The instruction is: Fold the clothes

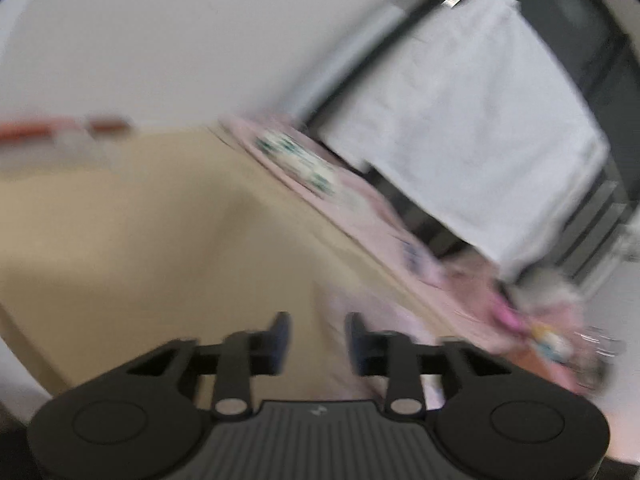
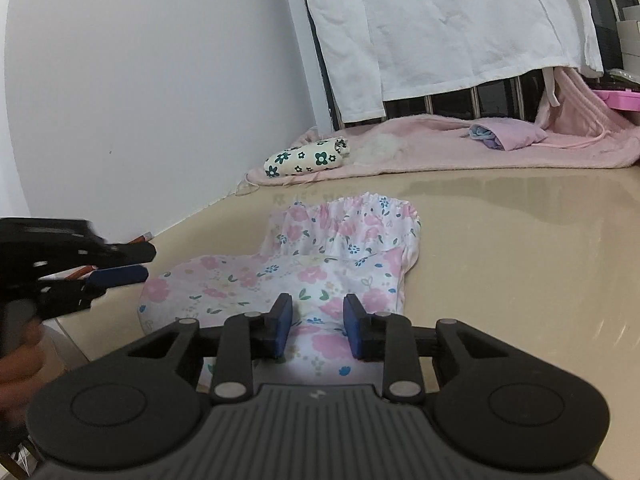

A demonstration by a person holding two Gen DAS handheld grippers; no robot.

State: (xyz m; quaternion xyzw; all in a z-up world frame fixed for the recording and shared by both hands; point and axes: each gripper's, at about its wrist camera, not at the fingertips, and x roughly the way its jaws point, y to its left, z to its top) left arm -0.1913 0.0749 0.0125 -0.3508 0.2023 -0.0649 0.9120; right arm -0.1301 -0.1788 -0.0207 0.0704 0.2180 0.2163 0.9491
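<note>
The floral garment [image 2: 312, 264] was seen lying flat on the beige worktop [image 2: 500, 260], part folded, its gathered waistband at the far end. The right gripper [image 2: 318, 326] was held low over the near edge, jaws apart, cloth between them but not pinched. The left gripper [image 2: 132, 264] was kept off the garment's left side, jaws parted, nothing held. A pink blanket [image 2: 420, 148] lay behind.

Black right claw [image 2: 317, 326] with blue pads [image 2: 282, 330], silver rivets
</note>
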